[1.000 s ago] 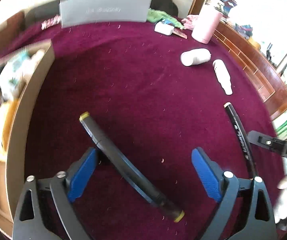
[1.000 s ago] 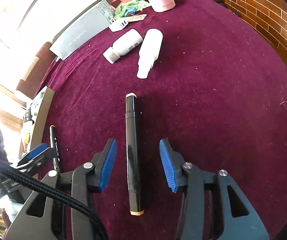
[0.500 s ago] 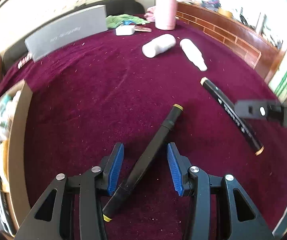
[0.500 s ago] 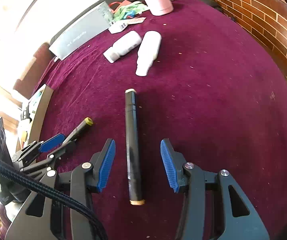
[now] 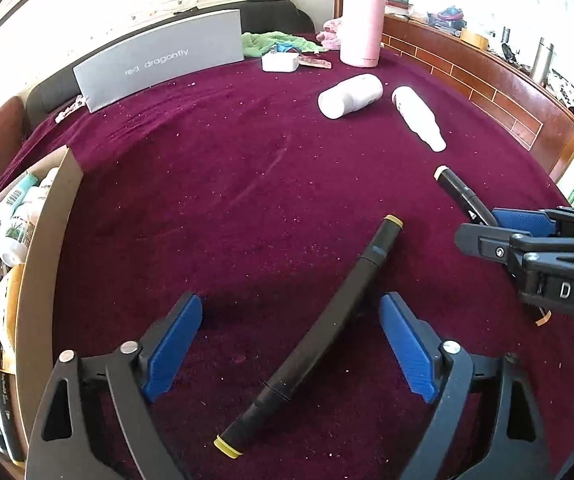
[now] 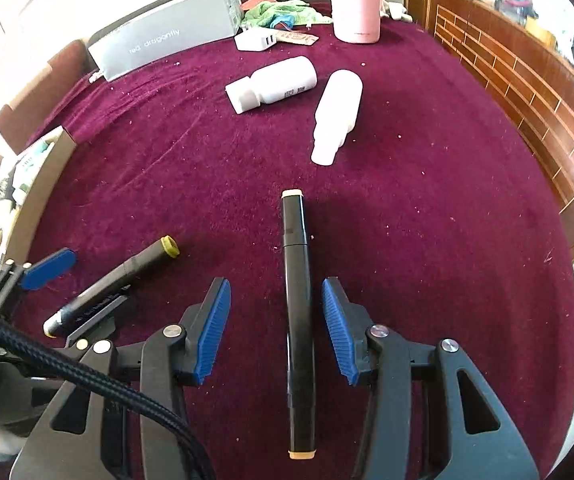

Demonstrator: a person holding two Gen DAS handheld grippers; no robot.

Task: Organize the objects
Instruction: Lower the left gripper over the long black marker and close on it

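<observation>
Your left tool (image 5: 291, 346) and right tool (image 6: 275, 328) were both spread, each straddling a black marker (image 5: 319, 332) on the table (image 5: 227, 184); the cardboard box (image 5: 47, 240) at left held packets and bottles.

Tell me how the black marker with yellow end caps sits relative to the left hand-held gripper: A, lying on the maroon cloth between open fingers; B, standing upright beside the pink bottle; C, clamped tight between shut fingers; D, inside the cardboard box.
A: the black marker with yellow end caps lies diagonally on the maroon cloth inside the left hand-held gripper, whose blue pads stand well apart from it.
</observation>
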